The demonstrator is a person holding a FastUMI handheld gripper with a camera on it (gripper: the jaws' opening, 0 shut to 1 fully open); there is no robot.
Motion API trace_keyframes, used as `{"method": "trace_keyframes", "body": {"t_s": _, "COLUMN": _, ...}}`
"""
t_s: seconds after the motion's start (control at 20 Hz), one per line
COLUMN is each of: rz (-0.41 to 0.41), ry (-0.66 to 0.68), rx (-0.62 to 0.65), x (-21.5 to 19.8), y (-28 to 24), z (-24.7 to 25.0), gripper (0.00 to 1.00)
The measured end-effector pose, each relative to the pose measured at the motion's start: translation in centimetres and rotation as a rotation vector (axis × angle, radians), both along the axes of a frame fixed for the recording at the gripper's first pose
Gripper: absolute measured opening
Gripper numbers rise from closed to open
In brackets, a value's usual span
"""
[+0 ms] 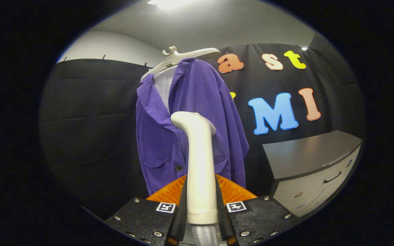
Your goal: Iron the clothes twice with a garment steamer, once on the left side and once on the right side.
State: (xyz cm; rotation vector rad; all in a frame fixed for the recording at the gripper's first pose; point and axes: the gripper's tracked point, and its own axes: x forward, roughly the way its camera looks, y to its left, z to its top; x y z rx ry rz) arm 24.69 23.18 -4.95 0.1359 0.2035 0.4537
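Gripper [200,191] clamping steamer [198,160]; cabinet [306,160] beside jacket [190,112]

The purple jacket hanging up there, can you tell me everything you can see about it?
The purple ribbed jacket looks like corduroy cloth. It hangs on a white plastic hanger before the black booth wall, open at the collar with pale lining showing inside. It has a dark button and a patch pocket low down. The white plastic steamer wand, clamped between the gripper fingers, points its head at the jacket's front; whether it touches the cloth cannot be told.
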Motion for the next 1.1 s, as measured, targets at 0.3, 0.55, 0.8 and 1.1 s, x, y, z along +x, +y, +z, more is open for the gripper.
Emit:
{"method": "trace_keyframes", "body": {"t_s": 0.3, "rz": -0.041, "ry": 0.071, "rx": -0.037, "x": -1.6, "y": -0.7, "z": -5.8, "gripper": 0.39}}
{"method": "trace_keyframes", "body": {"t_s": 0.55, "rz": -0.060, "ry": 0.088, "rx": -0.054, "x": -2.9, "y": -1.2, "z": -8.2, "gripper": 0.39}}
{"method": "trace_keyframes", "body": {"t_s": 0.8, "rz": -0.080, "ry": 0.152, "rx": -0.070, "x": -4.3, "y": -1.9, "z": -11.7, "gripper": 0.39}}
{"method": "trace_keyframes", "body": {"t_s": 1.1, "rz": -0.062, "ry": 0.218, "rx": -0.117, "x": -7.1, "y": -2.0, "z": -16.0, "gripper": 0.39}}
